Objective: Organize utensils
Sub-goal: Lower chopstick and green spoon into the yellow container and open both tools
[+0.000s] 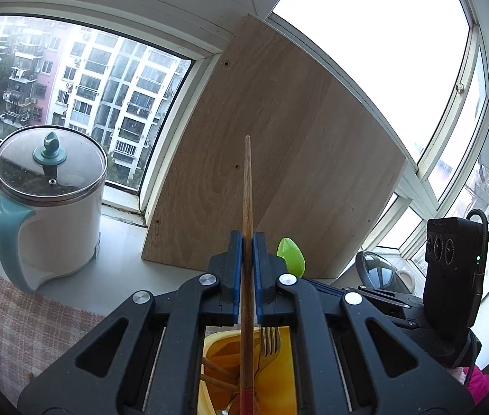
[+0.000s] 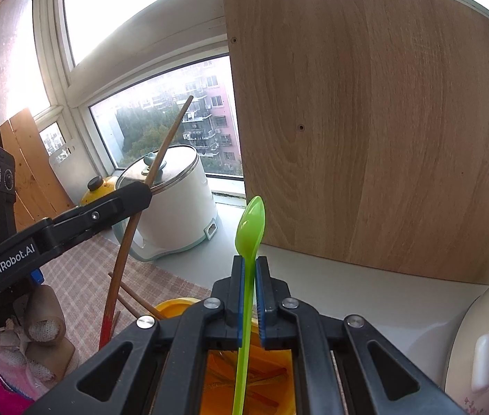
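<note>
Utensils are part way sorted: the left gripper (image 1: 248, 242) has its jaws shut tight on a wooden chopstick (image 1: 247, 207), the right gripper (image 2: 249, 266) pinches a green spoon (image 2: 250, 223), both above the yellow holder (image 1: 279, 373) at the bottom, where a fork (image 1: 269, 340) stands.

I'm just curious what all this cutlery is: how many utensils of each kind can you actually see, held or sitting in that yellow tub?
Green plastic spoon, held in the right claw: 1
Wooden chopstick, held in the left claw: 1
Wooden chopsticks resting in the yellow tub: at least 2
Metal fork in the tub: 1
Total: at least 5; the claws hide much of the tub.
</note>
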Motion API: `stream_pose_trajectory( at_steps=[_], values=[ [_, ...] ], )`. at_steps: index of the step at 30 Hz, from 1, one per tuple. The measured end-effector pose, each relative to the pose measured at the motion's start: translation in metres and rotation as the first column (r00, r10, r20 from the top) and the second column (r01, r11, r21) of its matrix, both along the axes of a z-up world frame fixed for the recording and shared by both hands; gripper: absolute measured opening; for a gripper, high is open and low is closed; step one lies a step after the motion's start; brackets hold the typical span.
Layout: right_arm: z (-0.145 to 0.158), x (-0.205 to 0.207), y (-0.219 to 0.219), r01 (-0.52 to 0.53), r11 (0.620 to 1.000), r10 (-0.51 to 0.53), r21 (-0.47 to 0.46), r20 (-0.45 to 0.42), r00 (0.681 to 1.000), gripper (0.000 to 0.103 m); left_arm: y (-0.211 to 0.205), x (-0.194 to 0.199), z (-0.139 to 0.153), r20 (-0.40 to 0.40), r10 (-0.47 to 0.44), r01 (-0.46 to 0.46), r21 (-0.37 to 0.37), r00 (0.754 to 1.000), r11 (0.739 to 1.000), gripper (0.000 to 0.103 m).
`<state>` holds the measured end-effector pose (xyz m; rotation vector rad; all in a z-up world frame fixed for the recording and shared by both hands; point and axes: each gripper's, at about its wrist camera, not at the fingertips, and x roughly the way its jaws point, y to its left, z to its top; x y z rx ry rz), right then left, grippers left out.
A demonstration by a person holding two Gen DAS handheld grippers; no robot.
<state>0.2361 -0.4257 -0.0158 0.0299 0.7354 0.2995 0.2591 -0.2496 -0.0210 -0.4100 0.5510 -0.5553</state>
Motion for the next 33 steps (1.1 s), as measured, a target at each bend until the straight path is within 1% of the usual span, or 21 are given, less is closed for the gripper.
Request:
stream_pose_trajectory(
  at_steps=[5, 14, 19, 21, 28, 29, 30, 31, 32, 33],
  values=[
    [-0.002, 0.001, 0.0, 0.007, 1.0, -0.007, -0.003, -0.003, 1.0, 0.003, 0.0, 0.004, -0.006, -0.007, -0.009, 0.008, -0.027, 1.0, 1.0, 0.004],
    [-0.01, 0.0, 0.002, 0.019, 1.0, -0.019, -0.01, -0.011, 1.0, 0.003, 0.0, -0.002, -0.018, -0.022, -0.009, 0.008, -0.024, 1.0, 1.0, 0.004],
    [-0.015, -0.007, -0.001, 0.02, 1.0, -0.021, -0.01, -0.02, 1.0, 0.003, 0.001, -0.012, -0.018, -0.021, -0.012, 0.012, 0.002, 1.0, 1.0, 0.004],
    [-0.015, -0.01, -0.003, 0.024, 1.0, -0.024, -0.017, -0.018, 1.0, 0.001, 0.0, -0.017, -0.017, -0.021, -0.02, 0.02, 0.013, 1.0, 1.0, 0.004],
    [-0.009, -0.026, -0.01, 0.028, 0.999, -0.028, -0.021, -0.008, 1.0, 0.003, -0.005, -0.038, -0.01, -0.018, -0.056, 0.057, 0.079, 0.998, 0.995, 0.004],
    [-0.008, -0.029, -0.01, 0.028, 0.999, -0.028, -0.023, -0.006, 1.0, 0.005, -0.005, -0.041, -0.009, -0.018, -0.065, 0.066, 0.086, 0.998, 0.994, 0.004],
    [-0.008, -0.031, -0.011, 0.03, 0.999, -0.03, -0.025, -0.004, 1.0, 0.01, -0.006, -0.045, -0.007, -0.017, -0.07, 0.072, 0.094, 0.997, 0.993, 0.004],
    [-0.007, -0.034, -0.011, 0.033, 0.999, -0.033, -0.024, -0.002, 0.999, 0.03, -0.007, -0.048, -0.006, -0.018, -0.072, 0.073, 0.108, 0.997, 0.991, 0.004],
    [-0.006, -0.037, -0.012, 0.039, 0.999, -0.039, -0.022, 0.002, 0.999, 0.043, -0.007, -0.051, -0.005, -0.022, -0.071, 0.073, 0.12, 0.997, 0.99, 0.006],
    [-0.005, -0.04, -0.013, 0.042, 0.999, -0.042, -0.02, 0.004, 0.999, 0.046, -0.007, -0.054, -0.004, -0.028, -0.072, 0.075, 0.125, 0.997, 0.989, 0.017]
  ],
)
